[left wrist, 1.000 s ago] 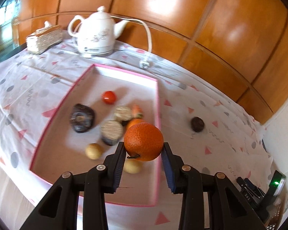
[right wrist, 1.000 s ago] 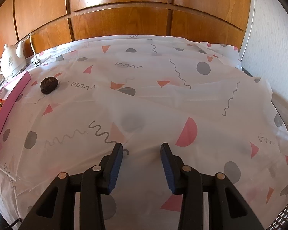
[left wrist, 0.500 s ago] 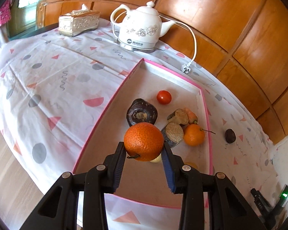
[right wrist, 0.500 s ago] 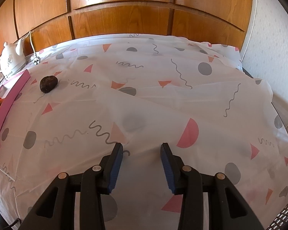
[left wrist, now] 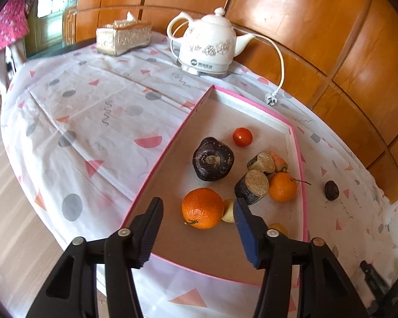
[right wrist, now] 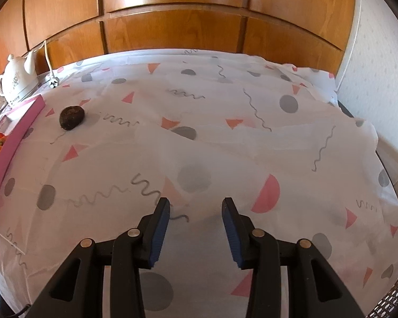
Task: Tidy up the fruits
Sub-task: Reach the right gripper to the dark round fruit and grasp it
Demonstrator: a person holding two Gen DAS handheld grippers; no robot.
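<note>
The small dark round fruit [right wrist: 72, 118] lies on the table upper left of the empty, parted right hand-held gripper [right wrist: 196, 213]; the left hand-held gripper [left wrist: 197, 213] is opening off the large orange [left wrist: 202, 208].

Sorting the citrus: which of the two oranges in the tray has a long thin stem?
The smaller orange by the tray's right wall; the bigger orange shows only a stub.
</note>
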